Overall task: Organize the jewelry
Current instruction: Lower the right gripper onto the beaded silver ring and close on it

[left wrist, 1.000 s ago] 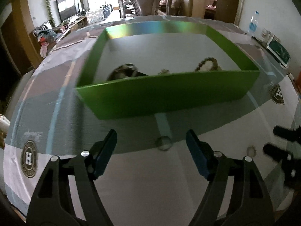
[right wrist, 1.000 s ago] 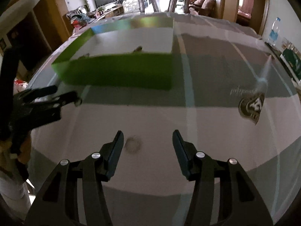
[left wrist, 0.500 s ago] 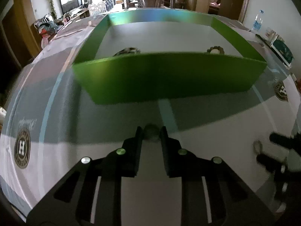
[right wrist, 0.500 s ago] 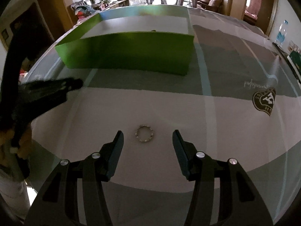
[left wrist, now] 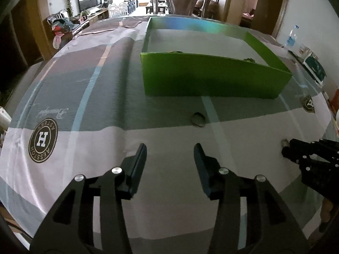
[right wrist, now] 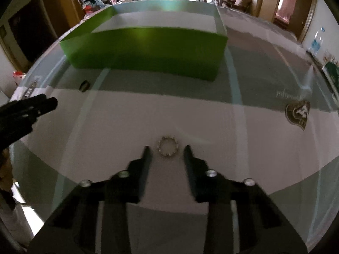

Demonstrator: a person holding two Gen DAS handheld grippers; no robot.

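On a glass-topped table (left wrist: 169, 222) before a green box (left wrist: 211, 78), two hand-held grippers angle steeply down. The left gripper (left wrist: 170, 148), jaws just reopened and empty, sits short of one dark ring (left wrist: 198, 119) — the right gripper (right wrist: 167, 148), jaws closing, brackets one beaded ring (right wrist: 168, 146) without touching it.

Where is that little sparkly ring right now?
In the right wrist view the sparkly ring lies flat on the tablecloth, just beyond the tips of the right tongs, well short of the green box.
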